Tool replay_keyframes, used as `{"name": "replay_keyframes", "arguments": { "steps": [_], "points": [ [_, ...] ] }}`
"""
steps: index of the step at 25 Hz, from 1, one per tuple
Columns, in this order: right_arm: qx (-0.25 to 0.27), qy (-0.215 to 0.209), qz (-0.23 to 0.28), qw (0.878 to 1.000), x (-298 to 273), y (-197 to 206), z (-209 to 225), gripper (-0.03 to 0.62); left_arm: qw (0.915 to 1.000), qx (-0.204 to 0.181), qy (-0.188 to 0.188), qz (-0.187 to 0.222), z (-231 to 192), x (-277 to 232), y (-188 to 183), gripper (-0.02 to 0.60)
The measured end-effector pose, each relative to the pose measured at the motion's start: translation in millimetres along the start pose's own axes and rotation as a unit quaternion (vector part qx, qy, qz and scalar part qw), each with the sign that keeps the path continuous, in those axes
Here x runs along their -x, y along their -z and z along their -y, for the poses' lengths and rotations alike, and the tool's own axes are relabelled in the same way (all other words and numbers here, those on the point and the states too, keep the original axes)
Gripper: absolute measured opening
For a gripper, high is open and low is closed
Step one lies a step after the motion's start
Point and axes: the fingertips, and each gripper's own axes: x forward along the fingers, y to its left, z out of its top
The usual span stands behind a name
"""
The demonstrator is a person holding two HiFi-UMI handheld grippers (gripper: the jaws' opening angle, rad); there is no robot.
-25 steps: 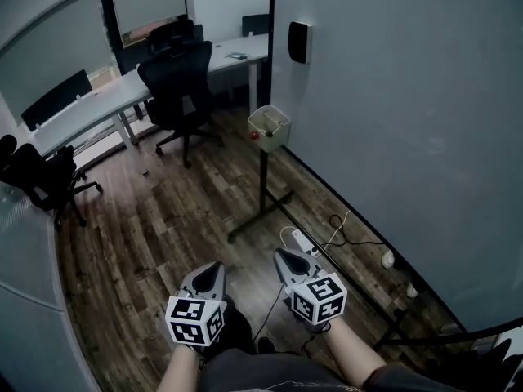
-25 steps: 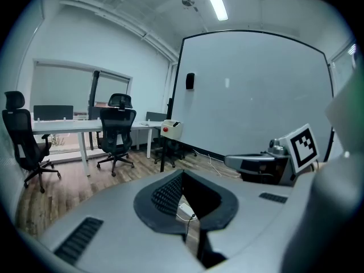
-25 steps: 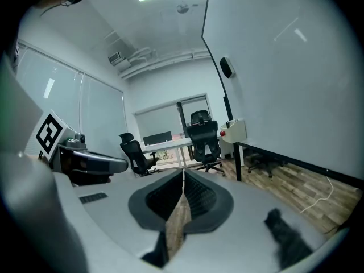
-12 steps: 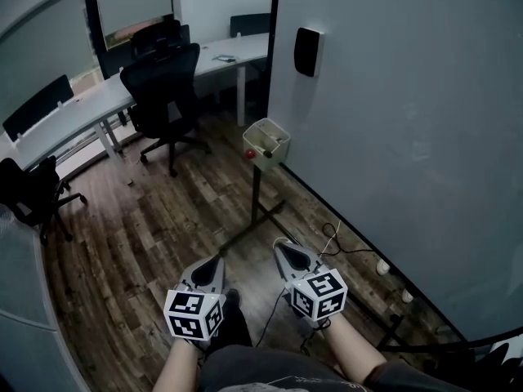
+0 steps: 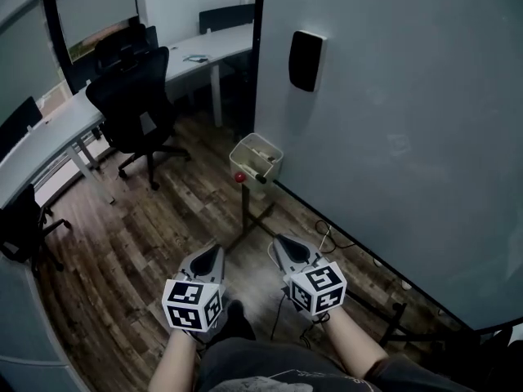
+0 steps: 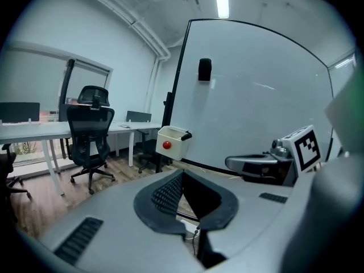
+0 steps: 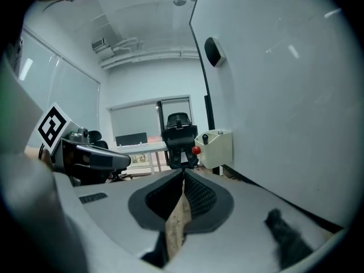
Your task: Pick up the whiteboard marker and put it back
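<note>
**Grippers closed and empty, marker in its box**

The large white whiteboard (image 5: 392,121) carries a cream plastic box (image 5: 255,155) at its edge, handy for storage. The left gripper (image 5: 212,254) and right gripper (image 5: 282,245) hang low, jaws together, well apart from it. A dark-capped marker (image 5: 260,179), probably the target, pokes from the box.

Dim cool light, ceiling strip glare, fisheye-warped edges

The tray (image 5: 255,155) is cream with a red knob (image 5: 239,177) on its side. The floor (image 5: 155,227) is brown wood plank, the chair (image 5: 131,104) black, the desk (image 5: 225,37) white.
</note>
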Motion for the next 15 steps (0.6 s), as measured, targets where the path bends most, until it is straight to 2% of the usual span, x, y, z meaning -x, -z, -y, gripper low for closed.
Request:
{"name": "replay_keyframes", "arguments": {
  "steps": [15],
  "points": [
    [-0.005, 0.082, 0.002, 0.997, -75, -30, 40, 0.025, 0.9965, -0.035, 0.076, -0.006, -47, -90, -54, 0.014]
  ]
}}
